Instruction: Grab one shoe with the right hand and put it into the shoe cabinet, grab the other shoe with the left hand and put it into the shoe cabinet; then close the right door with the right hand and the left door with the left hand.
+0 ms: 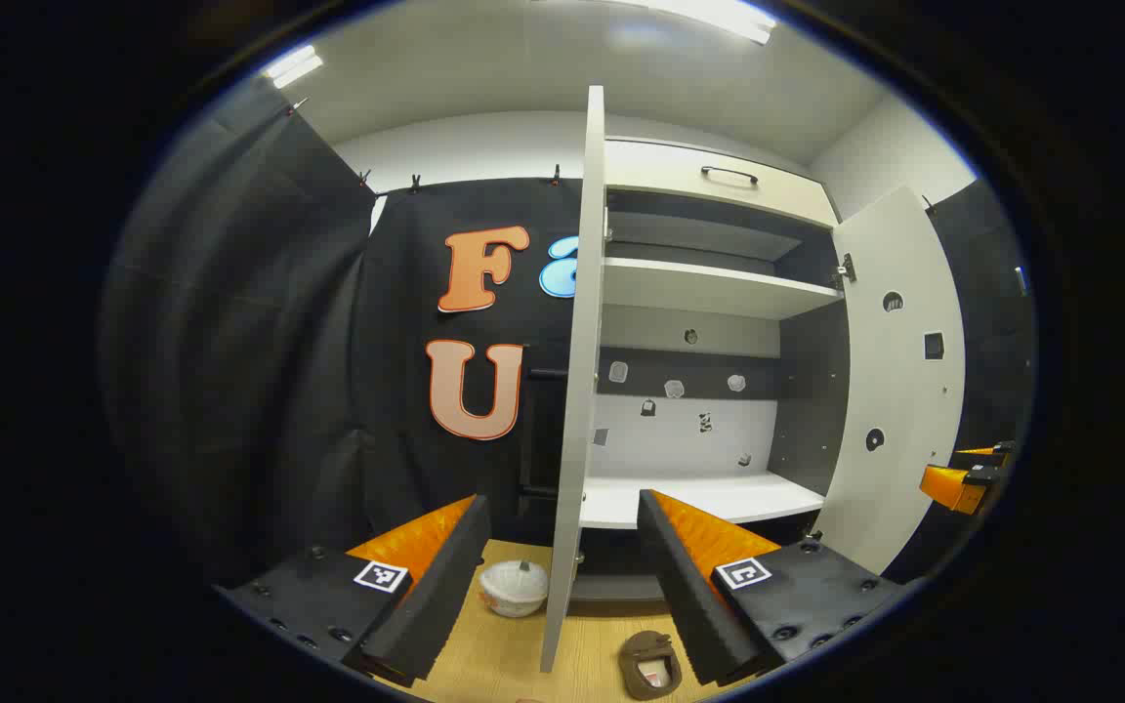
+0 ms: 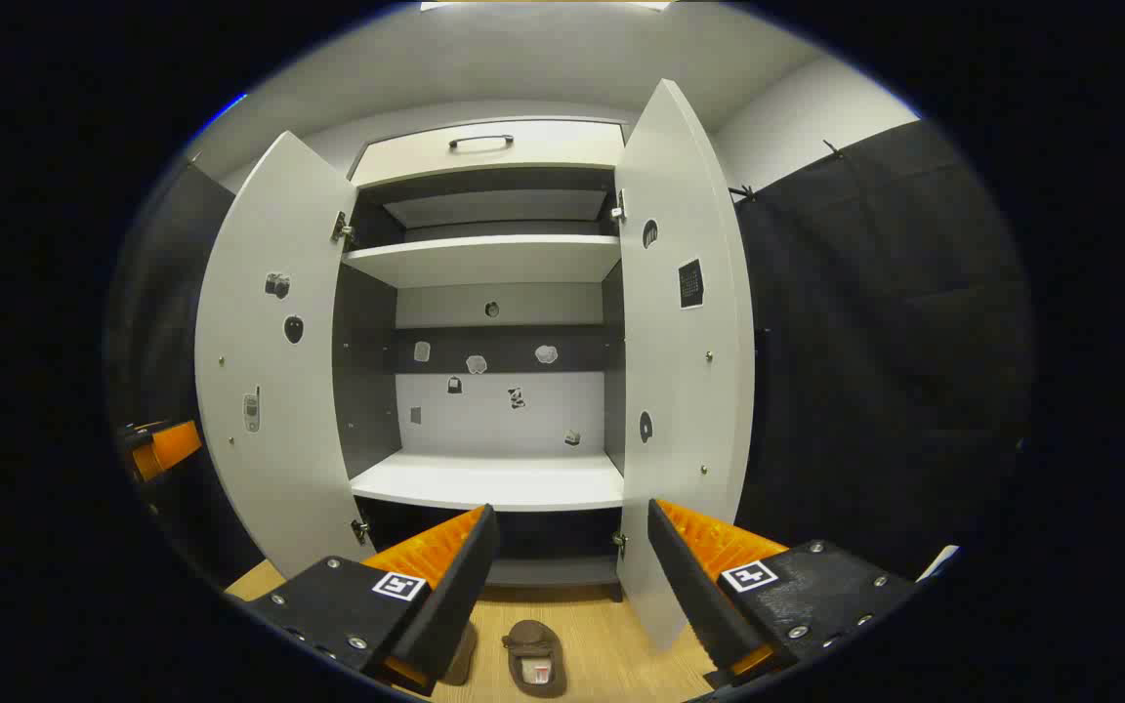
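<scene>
- In the left gripper view we see the left gripper (image 1: 562, 586) held with its fingers spread wide and nothing between them but the edge of the left door (image 1: 577, 391); that door stands open, edge-on to us.
- The cabinet (image 1: 709, 288) gapes open; its shelves carry no shoes (small stickers dot the back panel); the right door (image 1: 899, 371) is swung out too.
- On the wooden floor (image 1: 514, 654) a brown shoe (image 1: 650, 666) lies just below the left door's edge; a white bowl-like thing (image 1: 514, 588) sits to the door's other side.
- In the right gripper view the right gripper (image 2: 572, 591) is likewise parted and holds nothing; a brown shoe (image 2: 533, 659) lies on the floor between its fingers, in front of the cabinet; a second (image 2: 462, 656) peeks out beside one finger.
- The other gripper (image 2: 157, 449) shows at the far left edge, beyond the left door.
</scene>
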Demonstrator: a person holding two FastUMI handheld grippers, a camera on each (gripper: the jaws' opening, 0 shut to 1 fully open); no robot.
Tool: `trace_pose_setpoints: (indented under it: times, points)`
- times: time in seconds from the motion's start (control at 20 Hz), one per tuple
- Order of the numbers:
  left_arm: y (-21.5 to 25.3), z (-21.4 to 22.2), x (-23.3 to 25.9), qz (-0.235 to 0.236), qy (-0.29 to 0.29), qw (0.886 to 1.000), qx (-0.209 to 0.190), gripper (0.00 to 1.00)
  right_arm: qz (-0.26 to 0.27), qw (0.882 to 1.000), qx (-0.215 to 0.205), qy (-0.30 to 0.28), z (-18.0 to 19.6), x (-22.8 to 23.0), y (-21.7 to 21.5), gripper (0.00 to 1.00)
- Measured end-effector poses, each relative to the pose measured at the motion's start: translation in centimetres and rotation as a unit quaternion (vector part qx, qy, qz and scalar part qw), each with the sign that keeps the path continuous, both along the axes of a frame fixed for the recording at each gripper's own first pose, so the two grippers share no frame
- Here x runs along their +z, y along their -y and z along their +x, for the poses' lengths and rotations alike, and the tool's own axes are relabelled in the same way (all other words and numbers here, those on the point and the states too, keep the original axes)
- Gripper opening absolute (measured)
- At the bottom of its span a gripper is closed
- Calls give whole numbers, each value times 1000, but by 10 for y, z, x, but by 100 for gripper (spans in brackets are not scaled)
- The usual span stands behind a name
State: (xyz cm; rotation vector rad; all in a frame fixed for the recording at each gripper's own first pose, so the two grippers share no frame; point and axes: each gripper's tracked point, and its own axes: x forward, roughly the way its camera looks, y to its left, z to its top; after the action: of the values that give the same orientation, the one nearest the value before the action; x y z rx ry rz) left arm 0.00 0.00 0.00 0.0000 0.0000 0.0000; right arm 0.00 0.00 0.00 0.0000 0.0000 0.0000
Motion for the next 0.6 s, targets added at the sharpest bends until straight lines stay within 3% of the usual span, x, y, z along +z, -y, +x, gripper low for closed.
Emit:
trace_pose_setpoints:
  times: [0.6]
  points:
    - [-3,-3,9,4,10,1000,6,98,-2,1000,3,-6,0,-8,-1,94]
